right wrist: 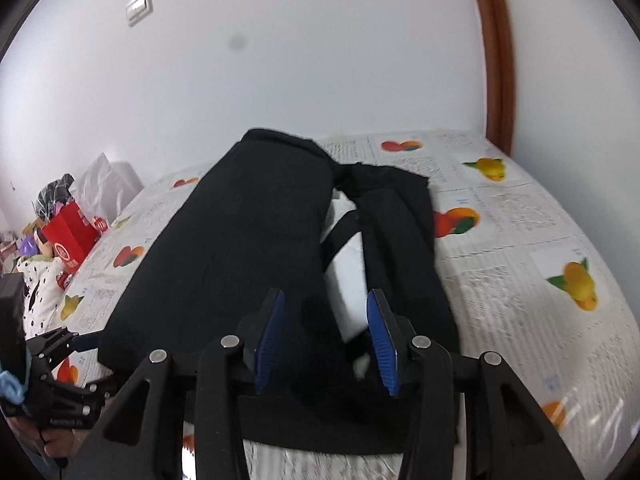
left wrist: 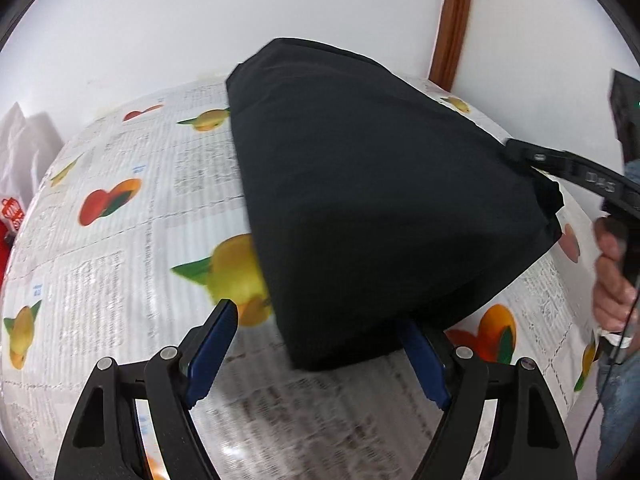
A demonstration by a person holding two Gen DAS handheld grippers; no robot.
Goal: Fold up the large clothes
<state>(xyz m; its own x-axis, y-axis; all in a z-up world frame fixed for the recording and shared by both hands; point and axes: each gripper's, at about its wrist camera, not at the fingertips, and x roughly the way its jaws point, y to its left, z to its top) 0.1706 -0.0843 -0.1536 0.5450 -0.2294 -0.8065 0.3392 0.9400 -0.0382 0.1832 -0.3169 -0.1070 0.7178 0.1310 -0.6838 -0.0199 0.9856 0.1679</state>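
A black garment (left wrist: 372, 200) lies folded over on a table with a fruit-print newspaper cloth (left wrist: 132, 220). My left gripper (left wrist: 316, 328) is open at the garment's near corner; its right finger is partly under the fabric edge. In the right wrist view the garment (right wrist: 240, 248) stretches away from me, with a white inner patch (right wrist: 344, 280) showing between two black folds. My right gripper (right wrist: 326, 316) is open, its blue pads either side of the fabric at the near end. The right gripper also shows in the left wrist view (left wrist: 560, 164), at the garment's far right corner.
A white wall and a brown door frame (right wrist: 500, 60) stand behind the table. A red bag (right wrist: 74, 232), white plastic bags and spotted cloth sit at the table's left end. The person's hand (left wrist: 612, 272) is at the right edge.
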